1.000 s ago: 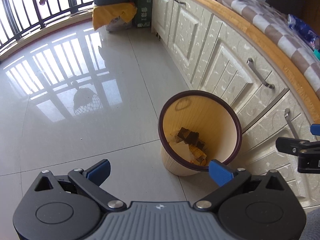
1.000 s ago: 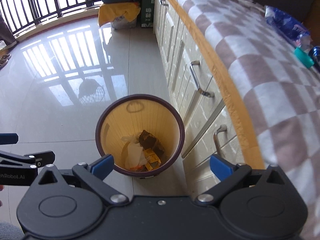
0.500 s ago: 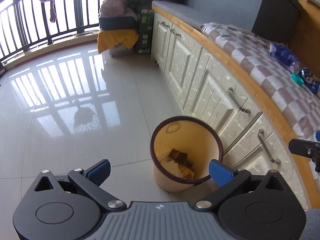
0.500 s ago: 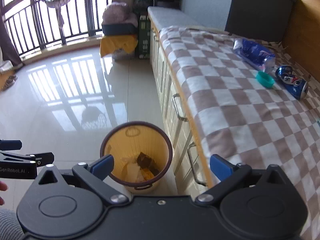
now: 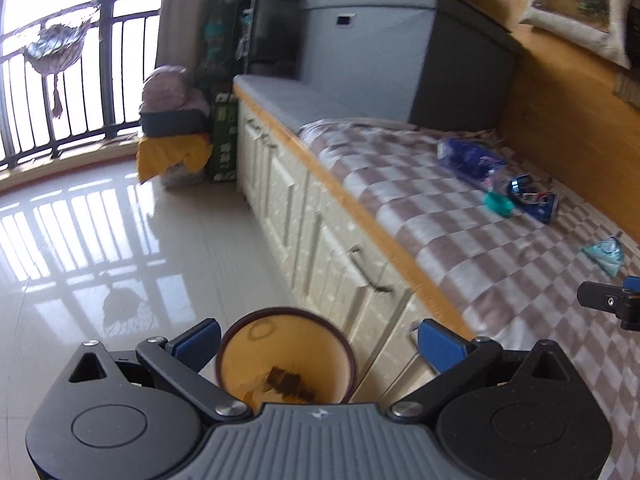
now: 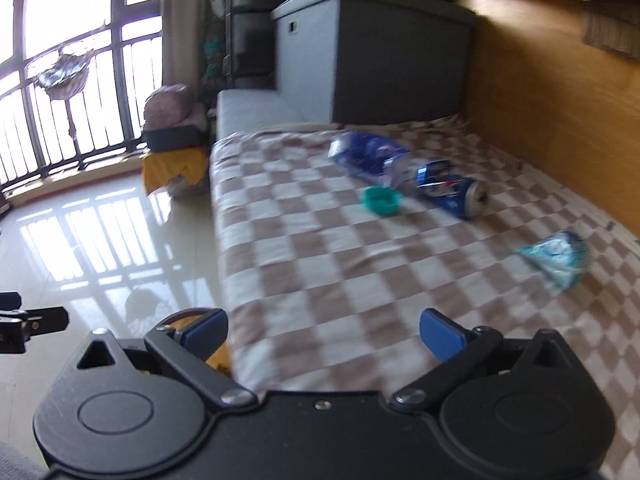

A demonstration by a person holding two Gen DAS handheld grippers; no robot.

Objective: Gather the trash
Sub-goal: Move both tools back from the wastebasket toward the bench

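Facing the long bench, both claws are held wide and empty, pads spread as if readied for the next grab. The checked cloth is seen ahead and to the right of the left claw; it lies directly under and ahead of the right claw. The bin is parked on the floor tight against the cabinet doors, framed just ahead of the left claw, presumably so that scraps can be dropped straight off the edge; some dark trash is already seen inside. On the cloth, well ahead of the right claw, a blue bag is lying flat. Just beside it a crushed can is lying on its side. To the right and nearer, a pale wrapper is spotted. A teal cap is resting beside bag and can. All four are apart from both claws, not yet collected.
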